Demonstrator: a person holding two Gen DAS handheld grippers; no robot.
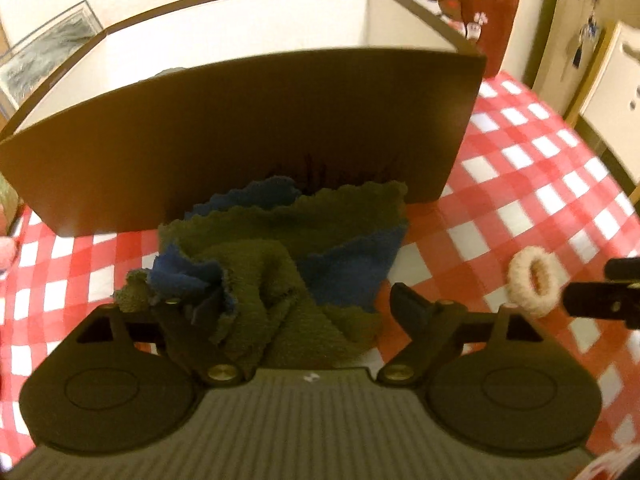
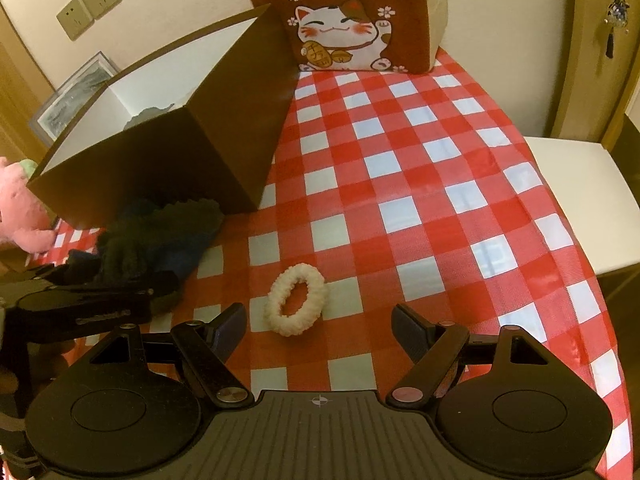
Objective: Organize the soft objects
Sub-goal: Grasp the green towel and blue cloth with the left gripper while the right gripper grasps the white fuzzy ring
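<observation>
An olive-green and blue cloth lies crumpled on the checked tablecloth, against the front wall of a brown box with a white inside. My left gripper is open around the cloth's near end. Folds bunch over its left finger, and the right finger stands clear of the fabric. A cream scrunchie lies flat on the table to the right of the cloth. My right gripper is open just short of the scrunchie, with nothing between its fingers. Something grey sits inside the box.
A pink plush toy sits left of the box. A red cushion with a cat picture stands at the table's far edge. A white seat lies beyond the table's right edge. The checked tablecloth stretches right of the box.
</observation>
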